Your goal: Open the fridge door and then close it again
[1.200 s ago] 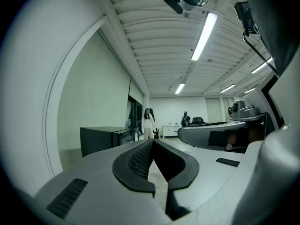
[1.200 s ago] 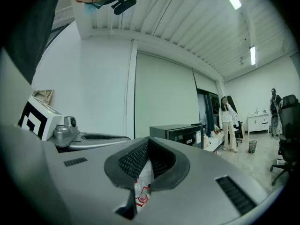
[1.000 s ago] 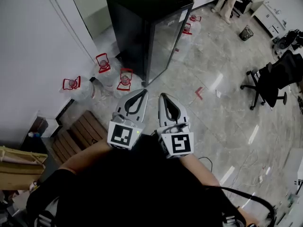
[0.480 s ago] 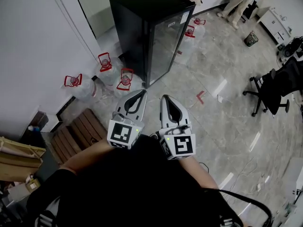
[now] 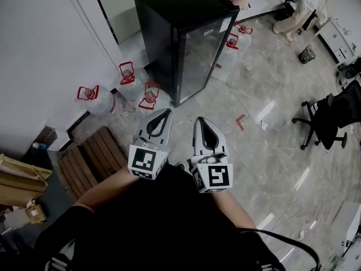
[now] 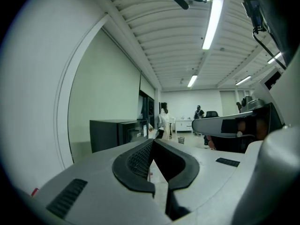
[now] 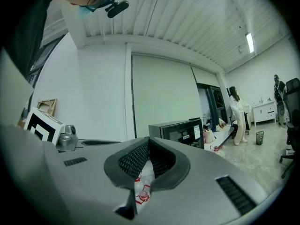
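Observation:
A black fridge (image 5: 183,35) with a glass door (image 5: 204,52) stands by the wall ahead, door closed. It also shows small in the left gripper view as the fridge (image 6: 115,132) and in the right gripper view as the fridge (image 7: 180,130). My left gripper (image 5: 167,112) and right gripper (image 5: 199,120) are held side by side close to the body, well short of the fridge. Both have their jaws shut with tips touching and nothing between them. The left gripper (image 6: 153,140) and right gripper (image 7: 149,138) point toward the fridge.
Several clear water jugs with red caps (image 5: 149,95) stand left of the fridge, others (image 5: 232,41) to its right. A wooden pallet (image 5: 90,162) and cardboard (image 5: 20,179) lie at left. A black office chair (image 5: 330,114) stands at right. A person (image 5: 302,10) stands far back.
The view has drifted forward a little, so the fridge sits slightly lower and nearer in the frame. Both grippers stay shut and side by side.

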The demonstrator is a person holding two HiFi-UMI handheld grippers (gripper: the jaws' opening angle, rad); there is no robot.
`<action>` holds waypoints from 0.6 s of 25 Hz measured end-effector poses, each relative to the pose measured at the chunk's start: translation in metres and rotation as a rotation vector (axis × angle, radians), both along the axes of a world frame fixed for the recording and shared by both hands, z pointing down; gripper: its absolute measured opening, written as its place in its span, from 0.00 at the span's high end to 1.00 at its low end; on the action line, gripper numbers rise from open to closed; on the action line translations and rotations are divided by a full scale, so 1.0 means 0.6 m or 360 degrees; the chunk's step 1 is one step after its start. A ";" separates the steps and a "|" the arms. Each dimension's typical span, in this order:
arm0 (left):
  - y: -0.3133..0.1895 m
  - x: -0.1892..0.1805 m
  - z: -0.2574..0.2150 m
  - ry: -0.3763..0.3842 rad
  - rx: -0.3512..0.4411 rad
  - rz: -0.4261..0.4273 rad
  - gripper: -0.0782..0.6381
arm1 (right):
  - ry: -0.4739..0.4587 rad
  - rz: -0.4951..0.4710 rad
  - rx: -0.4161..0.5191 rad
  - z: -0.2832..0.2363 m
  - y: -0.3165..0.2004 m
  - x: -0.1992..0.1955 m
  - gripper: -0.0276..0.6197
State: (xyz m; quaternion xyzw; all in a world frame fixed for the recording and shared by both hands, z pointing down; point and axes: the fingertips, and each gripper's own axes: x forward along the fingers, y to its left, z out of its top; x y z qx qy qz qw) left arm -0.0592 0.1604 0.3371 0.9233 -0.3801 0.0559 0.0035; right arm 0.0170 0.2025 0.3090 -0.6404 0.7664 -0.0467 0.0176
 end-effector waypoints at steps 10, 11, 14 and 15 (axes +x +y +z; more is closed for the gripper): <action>-0.217 0.017 0.057 0.0009 -0.0074 -0.0047 0.88 | 0.0063 -0.0005 -0.0141 0.070 -0.199 0.010 0.93; -0.244 0.021 0.063 0.0012 -0.0086 -0.0044 0.88 | 0.0062 -0.0003 -0.0148 0.076 -0.224 0.013 0.93; -0.323 0.038 0.090 -0.0030 -0.0100 -0.0016 0.88 | 0.0070 0.0008 -0.0174 0.091 -0.297 0.020 0.93; -0.347 0.044 0.100 -0.0055 -0.0096 -0.0003 0.88 | 0.0078 0.0009 -0.0175 0.094 -0.320 0.021 0.93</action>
